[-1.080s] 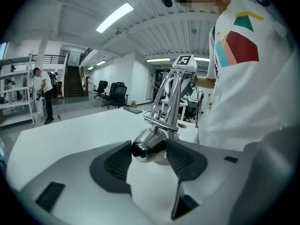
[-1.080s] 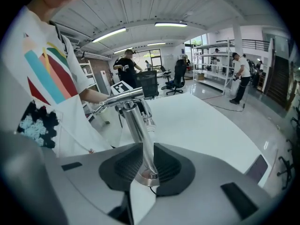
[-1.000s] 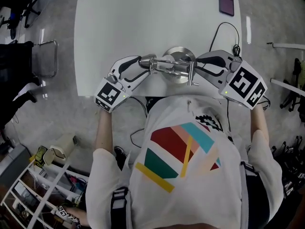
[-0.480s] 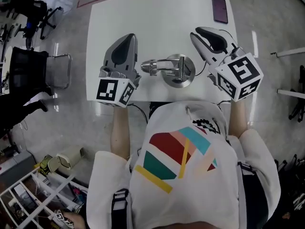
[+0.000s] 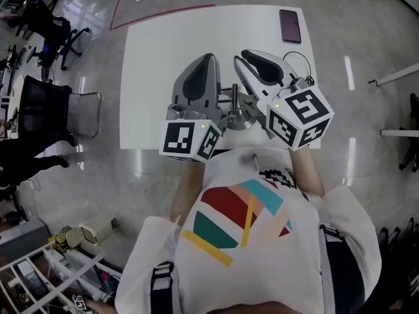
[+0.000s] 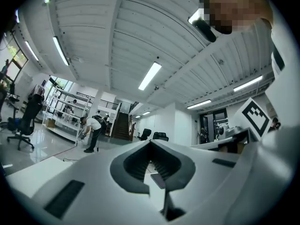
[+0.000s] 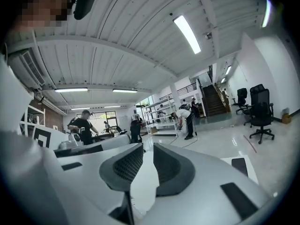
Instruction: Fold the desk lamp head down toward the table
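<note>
Apparently finished, both are hanging over the folded-looking desk lamp (image 5: 236, 113) at the table (image 5: 157, 57)'s near edge: left gripper (image 5: 208, 59) closed, empty; right gripper (image 5: 245, 55) slightly parted, gripping nothing.

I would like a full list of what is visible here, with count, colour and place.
table: one, white, centre
lamp: one, silver, near table edge
phone: one, dark, far right table corner
cable: one, black, right of lamp
chair: one, black, floor at left
rack: one, white, lower left
left tongs: one, white, shut, empty, above table
right tongs: one, white, open, empty, above table
shirt: one, white with coloured stripes, bottom
</note>
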A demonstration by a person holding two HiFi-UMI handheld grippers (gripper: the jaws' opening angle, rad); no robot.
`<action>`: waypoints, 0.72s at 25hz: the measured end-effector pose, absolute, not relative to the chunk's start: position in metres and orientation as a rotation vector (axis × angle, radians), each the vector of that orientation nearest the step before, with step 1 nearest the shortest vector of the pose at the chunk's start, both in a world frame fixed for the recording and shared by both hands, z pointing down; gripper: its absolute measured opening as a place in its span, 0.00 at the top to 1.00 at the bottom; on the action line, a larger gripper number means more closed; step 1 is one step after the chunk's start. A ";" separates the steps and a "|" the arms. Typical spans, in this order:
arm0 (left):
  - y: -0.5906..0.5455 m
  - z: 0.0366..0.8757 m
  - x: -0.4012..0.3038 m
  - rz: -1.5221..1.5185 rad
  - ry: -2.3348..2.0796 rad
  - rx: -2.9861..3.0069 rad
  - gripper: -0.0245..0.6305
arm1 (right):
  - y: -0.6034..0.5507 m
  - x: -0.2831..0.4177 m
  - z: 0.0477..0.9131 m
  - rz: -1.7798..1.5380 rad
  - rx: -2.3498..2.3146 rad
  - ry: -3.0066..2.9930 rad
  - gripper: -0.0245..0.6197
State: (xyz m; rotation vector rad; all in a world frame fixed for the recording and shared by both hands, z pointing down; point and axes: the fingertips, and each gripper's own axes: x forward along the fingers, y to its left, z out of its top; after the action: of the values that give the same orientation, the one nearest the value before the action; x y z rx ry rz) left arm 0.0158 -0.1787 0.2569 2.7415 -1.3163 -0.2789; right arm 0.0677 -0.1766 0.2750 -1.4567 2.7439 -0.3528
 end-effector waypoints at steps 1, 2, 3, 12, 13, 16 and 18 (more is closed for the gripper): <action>-0.178 0.259 0.013 -0.279 -1.323 2.731 0.89 | -0.176 0.069 0.276 -0.349 -1.467 2.737 0.84; -0.178 0.262 0.009 -0.285 -1.331 2.714 0.89 | -0.175 0.070 0.276 -0.344 -1.473 2.729 0.84; -0.179 0.265 0.005 -0.290 -1.342 2.697 0.89 | -0.174 0.070 0.277 -0.342 -1.472 2.723 0.84; -0.185 0.268 -0.023 -0.285 -1.437 2.626 0.89 | -0.173 0.059 0.280 -0.348 -1.448 2.750 0.86; -0.185 0.271 -0.025 -0.280 -1.443 2.622 0.89 | -0.173 0.058 0.282 -0.343 -1.446 2.756 0.86; -0.187 0.273 -0.027 -0.277 -1.457 2.610 0.89 | -0.172 0.057 0.285 -0.327 -1.452 2.773 0.86; -0.187 0.274 -0.027 -0.279 -1.458 2.604 0.89 | -0.171 0.059 0.287 -0.326 -1.461 2.774 0.88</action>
State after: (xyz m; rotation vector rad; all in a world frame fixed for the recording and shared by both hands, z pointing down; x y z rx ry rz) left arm -0.0265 -0.1867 0.2739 2.6043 -1.4580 -0.2794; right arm 0.0589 -0.1705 0.2872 -1.4608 2.7741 -0.3257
